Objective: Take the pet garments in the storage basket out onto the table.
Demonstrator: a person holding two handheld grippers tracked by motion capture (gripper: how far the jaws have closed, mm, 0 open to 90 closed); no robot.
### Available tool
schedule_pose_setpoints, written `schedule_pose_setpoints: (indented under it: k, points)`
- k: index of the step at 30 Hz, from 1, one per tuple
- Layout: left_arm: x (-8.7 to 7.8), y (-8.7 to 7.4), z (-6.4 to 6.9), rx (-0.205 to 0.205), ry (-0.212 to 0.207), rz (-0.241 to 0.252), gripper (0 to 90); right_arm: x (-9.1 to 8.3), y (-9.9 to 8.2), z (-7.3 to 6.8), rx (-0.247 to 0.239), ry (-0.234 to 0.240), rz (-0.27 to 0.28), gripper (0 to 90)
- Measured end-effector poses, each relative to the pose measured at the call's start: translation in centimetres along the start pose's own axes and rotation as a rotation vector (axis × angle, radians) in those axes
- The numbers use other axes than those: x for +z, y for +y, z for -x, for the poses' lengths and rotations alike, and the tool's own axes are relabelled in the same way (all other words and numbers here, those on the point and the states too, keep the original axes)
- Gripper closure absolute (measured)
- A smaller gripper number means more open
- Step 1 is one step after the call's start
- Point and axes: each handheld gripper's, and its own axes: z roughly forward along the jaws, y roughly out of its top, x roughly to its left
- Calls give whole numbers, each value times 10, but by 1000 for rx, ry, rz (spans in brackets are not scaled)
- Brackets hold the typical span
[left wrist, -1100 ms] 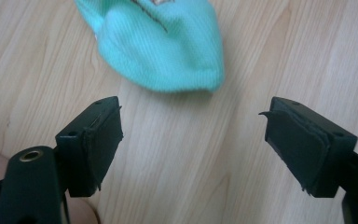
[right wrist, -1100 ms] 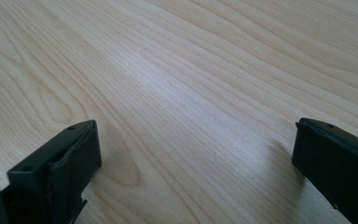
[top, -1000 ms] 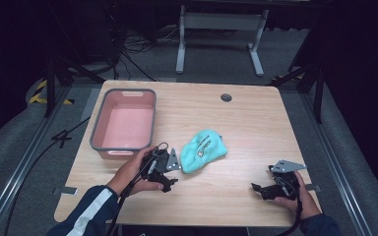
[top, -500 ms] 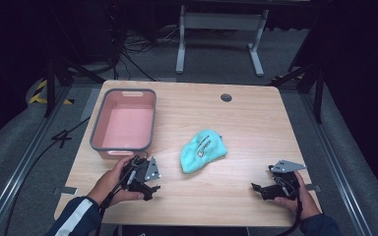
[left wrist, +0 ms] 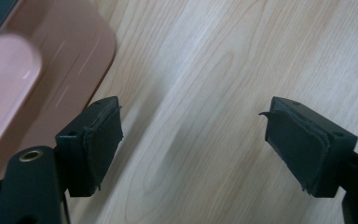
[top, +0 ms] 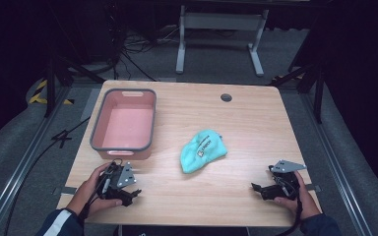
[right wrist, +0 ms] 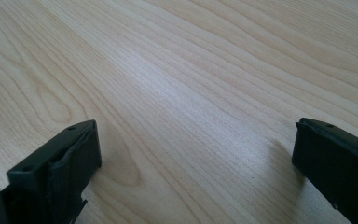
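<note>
left tongs (top: 130,196) withdrawn from cloth (top: 202,150), empty

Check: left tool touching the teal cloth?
Apart. High view shows bare table between the left tool and the teal cloth; its jaws stand open and empty.

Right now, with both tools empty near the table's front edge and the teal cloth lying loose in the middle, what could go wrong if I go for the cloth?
1. The left tool sits close to the pink bin; swinging toward the teal cloth could clip the bin's near corner and shove it.
2. The cloth is crumpled and limp, so a pinch may catch only a fold and let the rest drag across the table.
3. The right tool rests low over the wood; sliding it forward may scrape.
</note>
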Motion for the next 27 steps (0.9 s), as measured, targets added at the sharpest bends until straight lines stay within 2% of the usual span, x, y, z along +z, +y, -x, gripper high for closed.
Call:
schedule_pose_setpoints:
  k: [6,8,10,11,12,15,16,17,18,27]
  points:
    - [-6,-32,-15,-90,-27,40,184,0,0,0,0,0,0,13]
    - [-7,-44,-22,-148,-47,60,183,0,0,0,0,0,0,13]
    - [-5,-57,-25,-182,-40,57,182,0,0,0,-1,-2,0,13]
    - [-5,-63,-27,-210,-54,78,162,0,0,0,-2,-2,0,13]
    - [-6,-70,-30,-255,-63,95,159,0,0,0,-2,-3,0,13]
    - [-7,-83,-34,-329,-67,128,150,0,0,0,-2,-2,0,13]
    - [-8,-88,-33,-330,-44,156,149,0,0,0,-2,-3,0,13]
    - [-9,-90,-33,-338,-38,157,148,0,0,0,-4,-2,0,14]
    - [-9,-91,-32,-350,-39,156,148,0,0,0,-3,-2,0,13]
    - [-10,-91,-32,-348,-37,152,144,0,0,0,-3,-2,0,13]
